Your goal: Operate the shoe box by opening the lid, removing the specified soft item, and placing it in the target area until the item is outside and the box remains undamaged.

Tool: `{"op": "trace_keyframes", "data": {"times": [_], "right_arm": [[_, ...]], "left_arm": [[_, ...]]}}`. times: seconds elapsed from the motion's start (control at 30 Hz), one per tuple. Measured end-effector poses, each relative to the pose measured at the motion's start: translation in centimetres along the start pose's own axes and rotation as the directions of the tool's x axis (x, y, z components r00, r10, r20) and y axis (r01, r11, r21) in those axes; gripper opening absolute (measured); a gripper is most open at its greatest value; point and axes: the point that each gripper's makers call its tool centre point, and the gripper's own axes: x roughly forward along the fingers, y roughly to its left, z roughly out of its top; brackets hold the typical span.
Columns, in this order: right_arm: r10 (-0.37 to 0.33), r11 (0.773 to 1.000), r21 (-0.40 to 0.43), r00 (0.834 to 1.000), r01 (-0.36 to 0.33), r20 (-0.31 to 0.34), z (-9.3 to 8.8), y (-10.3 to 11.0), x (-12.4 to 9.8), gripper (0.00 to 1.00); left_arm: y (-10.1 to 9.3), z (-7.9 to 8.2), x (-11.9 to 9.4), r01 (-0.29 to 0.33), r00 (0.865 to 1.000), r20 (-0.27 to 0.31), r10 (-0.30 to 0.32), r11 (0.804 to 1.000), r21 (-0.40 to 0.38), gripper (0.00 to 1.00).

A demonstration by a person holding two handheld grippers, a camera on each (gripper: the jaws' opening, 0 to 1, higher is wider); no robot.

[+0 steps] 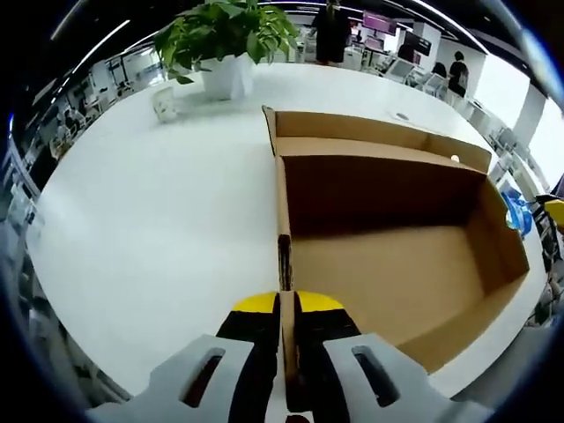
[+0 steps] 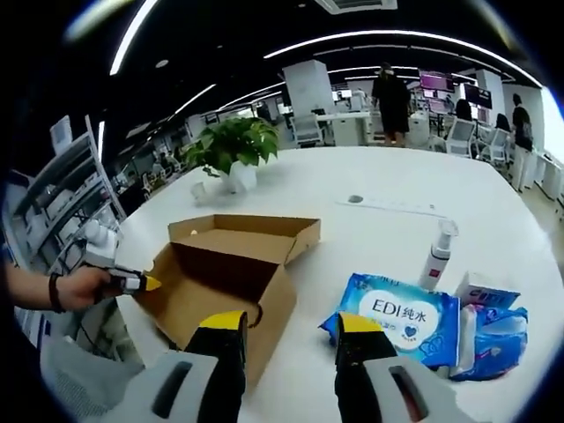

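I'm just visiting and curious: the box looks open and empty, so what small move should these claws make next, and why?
Probably loosen the left claw from the wall of the box. The box lies open with a bare floor, the blue wipes pack already lies on the table beside it, and the right claw is open, holding nothing.

1. Box (image 1: 397,238) (image 2: 231,278): brown cardboard, lid folded back flat, interior bare, standing upright on a white table.
2. Wipes pack (image 2: 401,317): soft blue pack labelled "EDI", lying flat on the table just beside the box, outside it.
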Motion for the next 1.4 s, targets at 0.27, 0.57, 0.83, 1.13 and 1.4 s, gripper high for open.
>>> {"op": "trace_keyframes", "data": {"times": [0.27, 0.57, 0.83, 1.13, 1.4], "right_arm": [[0.001, 1.0, 0.016, 1.0, -0.001, 0.01, 1.4, -0.7, 1.4, 0.36], [0.029, 0.999, 0.043, 0.999, -0.03, 0.025, 3.7, -0.4, 4.2, 0.36], [0.044, 0.999, 0.008, 0.999, -0.044, -0.009, 4.6, -0.5, 6.9, 0.36], [0.069, 0.998, 0.006, 0.997, -0.069, -0.023, 6.1, -0.3, 9.8, 0.36], [0.076, 0.997, 0.016, 0.996, -0.075, -0.041, 6.9, -0.1, 12.4, 0.36]], "left_arm": [[0.0, -0.1, 0.0, 0.014, 1.0, 0.003, -0.014, 1.0, -0.011, 0.04], [-0.1, -0.1, -0.1, 0.022, 1.0, 0.003, -0.022, 1.0, -0.007, 0.04], [0.0, -0.1, -0.1, 0.041, 0.999, 0.009, -0.041, 0.999, -0.011, 0.04], [0.1, 0.0, 0.0, 0.043, 0.999, 0.007, -0.043, 0.999, -0.005, 0.04], [0.1, 0.0, -0.1, 0.046, 0.999, 0.009, -0.046, 0.999, 0.003, 0.04]]}}
